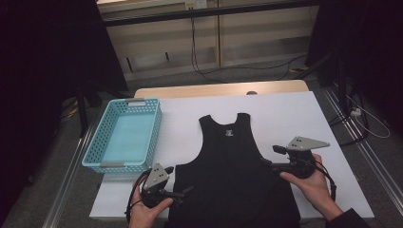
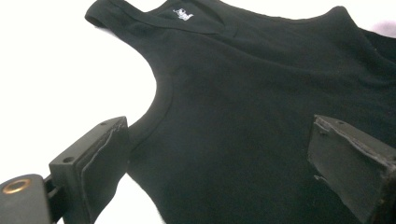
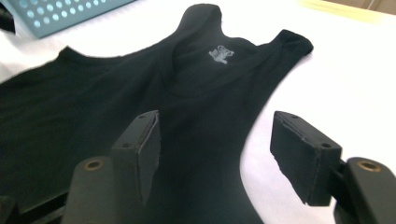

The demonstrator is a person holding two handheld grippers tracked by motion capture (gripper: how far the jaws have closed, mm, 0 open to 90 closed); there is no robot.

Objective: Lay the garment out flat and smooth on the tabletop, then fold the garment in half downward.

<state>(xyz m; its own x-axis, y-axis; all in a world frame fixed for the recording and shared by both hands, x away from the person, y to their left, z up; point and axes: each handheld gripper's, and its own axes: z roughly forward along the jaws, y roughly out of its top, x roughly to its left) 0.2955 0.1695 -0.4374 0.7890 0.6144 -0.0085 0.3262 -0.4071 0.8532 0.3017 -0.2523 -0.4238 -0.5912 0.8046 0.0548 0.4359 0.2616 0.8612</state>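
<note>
A white sheet (image 1: 294, 114) is covering most of the table (image 1: 223, 89), and only a strip of pale wood is showing at its far edge. Behind the table, light wooden wall panels (image 1: 247, 33) are standing, with a black cable (image 1: 195, 42) hanging down over them to the grey floor (image 1: 190, 78). Dark curtains (image 1: 43, 71) are closing both sides (the room is looking rather dim). Metal rails (image 1: 368, 156) are running along the floor at the right.

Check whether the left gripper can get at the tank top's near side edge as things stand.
Probably yes: the left gripper is open, its jaws straddling the edge of the black tank top below the armhole, with nothing between them.
</note>
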